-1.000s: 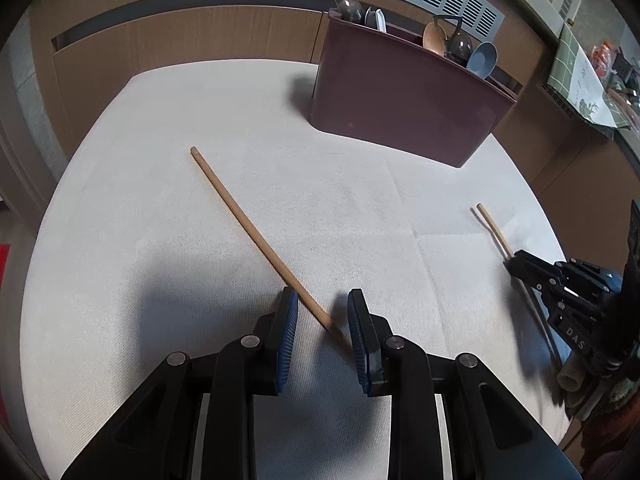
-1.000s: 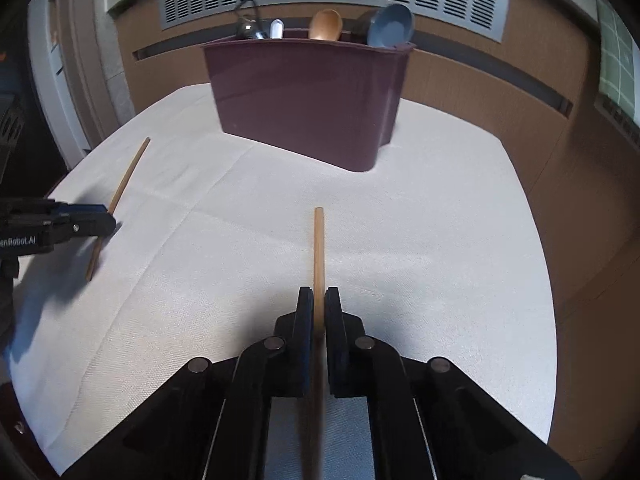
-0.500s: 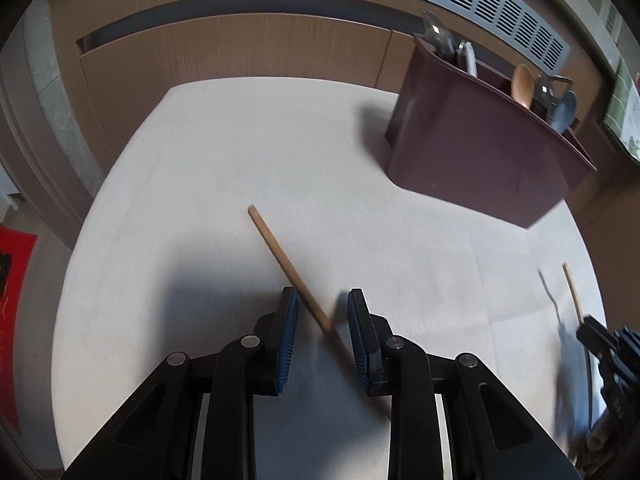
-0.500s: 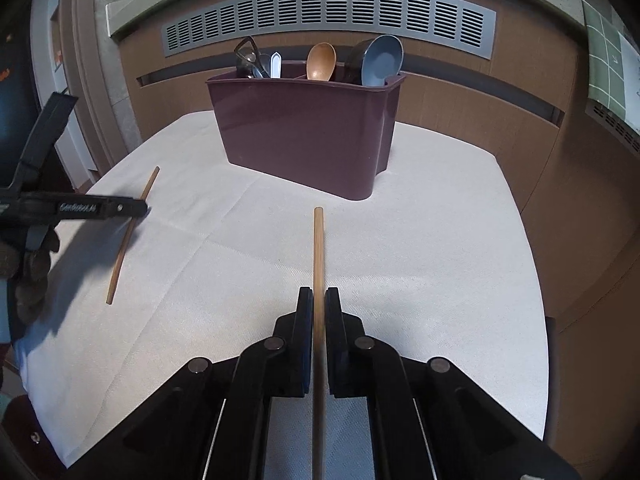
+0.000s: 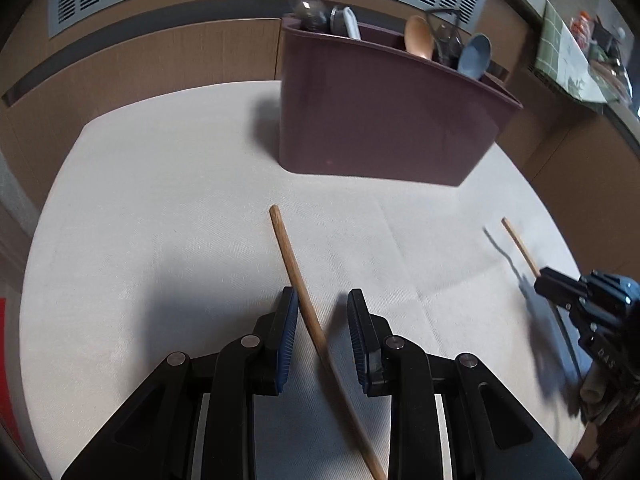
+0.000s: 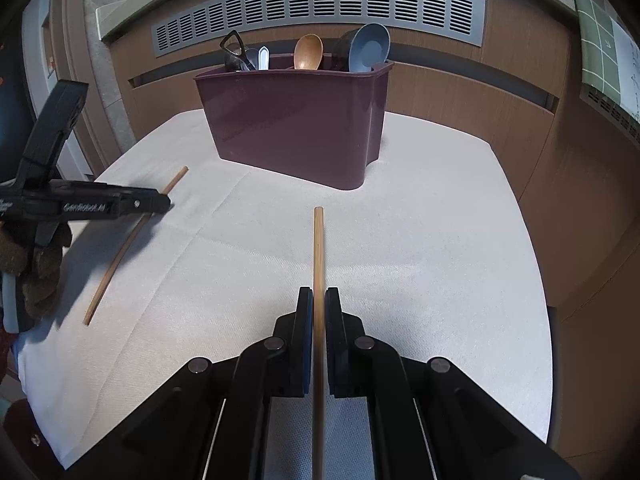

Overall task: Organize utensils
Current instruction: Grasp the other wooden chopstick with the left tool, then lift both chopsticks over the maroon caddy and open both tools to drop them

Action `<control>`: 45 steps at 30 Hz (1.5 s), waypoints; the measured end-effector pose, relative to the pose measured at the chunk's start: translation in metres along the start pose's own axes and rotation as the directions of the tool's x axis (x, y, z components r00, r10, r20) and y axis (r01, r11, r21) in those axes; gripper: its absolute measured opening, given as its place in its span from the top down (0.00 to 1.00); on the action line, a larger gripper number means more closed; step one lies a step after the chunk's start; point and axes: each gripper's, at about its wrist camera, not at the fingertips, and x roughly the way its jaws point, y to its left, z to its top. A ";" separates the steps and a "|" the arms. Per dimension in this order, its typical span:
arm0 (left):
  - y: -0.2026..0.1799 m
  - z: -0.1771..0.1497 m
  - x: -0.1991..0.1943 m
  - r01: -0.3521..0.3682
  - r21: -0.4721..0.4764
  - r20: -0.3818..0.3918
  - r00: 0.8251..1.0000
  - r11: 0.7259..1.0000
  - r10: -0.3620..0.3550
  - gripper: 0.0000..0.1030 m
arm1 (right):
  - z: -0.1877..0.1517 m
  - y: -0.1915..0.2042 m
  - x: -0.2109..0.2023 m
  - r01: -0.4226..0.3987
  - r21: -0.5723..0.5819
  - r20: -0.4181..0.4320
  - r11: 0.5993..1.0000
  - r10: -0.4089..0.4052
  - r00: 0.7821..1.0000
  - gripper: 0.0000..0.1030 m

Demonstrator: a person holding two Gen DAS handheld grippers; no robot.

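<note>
The right wrist view showed the right gripper [image 6: 318, 304] pinching one chopstick [image 6: 318, 248] tight between its two fingers, with the stick pointing straight ahead at the dark red holder [image 6: 296, 128]. The left wrist view showed that same gripper [image 5: 538, 280] only from the side, far to the right, with the thin stick [image 5: 520, 246] poking out of its tip.

The left wrist view showed the left gripper [image 5: 322, 308] with its blue pads [image 5: 290, 320] spread apart. The other chopstick [image 5: 296, 272] ran between them, close to the left pad, but I could not tell if it touched. From the right wrist view, the left gripper [image 6: 162, 202] hung just over that chopstick [image 6: 120, 252], which lay flat on the white cloth [image 6: 440, 240].

A second ago, this stick lay slanted far to the left in the left view. Now it pointed more straight ahead, and the holder [image 5: 380, 120] looked bigger and nearer the middle. The right gripper kept its tight hold, and its stick tip sat higher off the cloth than before.

In the holder stood a wooden spoon [image 6: 308, 52], a blue ladle [image 6: 368, 48], a white handle [image 6: 263, 58] and some dark wire tools [image 6: 234, 50]. A gray vent [image 6: 320, 8] ran along the brown wall behind. Nothing lay between the sticks and the holder.
</note>
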 end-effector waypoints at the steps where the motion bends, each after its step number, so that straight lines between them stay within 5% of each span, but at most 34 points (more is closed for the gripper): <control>1: -0.003 -0.001 -0.001 -0.018 0.008 -0.003 1.000 1.000 0.018 0.75 | -0.001 0.000 0.000 -0.001 0.003 -0.001 1.000 0.001 1.000 0.95; 7: -0.016 -0.001 -0.002 -0.094 0.052 -0.035 0.995 0.994 0.096 0.75 | -0.003 -0.003 -0.002 0.002 0.010 0.006 1.000 -0.002 1.000 0.95; 14: -0.016 0.011 0.003 -0.113 0.039 -0.019 0.993 0.993 0.114 0.94 | -0.005 -0.003 -0.007 0.007 0.027 0.033 1.000 -0.008 0.999 0.95; 22: -0.024 0.007 -0.041 -0.009 -0.024 0.098 0.995 1.000 0.011 0.95 | -0.001 -0.009 -0.023 0.008 0.047 0.076 0.999 -0.012 0.997 0.95; 28: -0.019 -0.003 -0.100 0.073 -0.071 0.241 0.969 0.995 -0.054 0.95 | 0.005 -0.011 -0.042 -0.013 0.068 0.117 0.998 0.005 0.993 0.95; 35: -0.015 -0.011 -0.128 0.183 -0.106 0.314 0.939 0.977 -0.141 0.95 | 0.014 -0.007 -0.066 -0.040 0.078 0.179 0.996 0.025 0.984 0.95; 41: -0.019 -0.005 -0.153 0.233 -0.127 0.411 0.897 0.964 -0.162 0.95 | 0.022 -0.009 -0.079 -0.066 0.104 0.208 0.992 0.043 0.977 0.95; 43: -0.024 0.012 -0.179 0.240 -0.095 0.496 0.853 0.966 -0.163 0.95 | 0.032 -0.010 -0.087 -0.071 0.101 0.240 0.992 0.046 0.970 0.95; 45: -0.029 0.034 -0.214 0.248 -0.053 0.608 0.777 0.967 -0.165 0.95 | 0.048 -0.010 -0.103 -0.077 0.086 0.296 0.993 0.048 0.954 0.95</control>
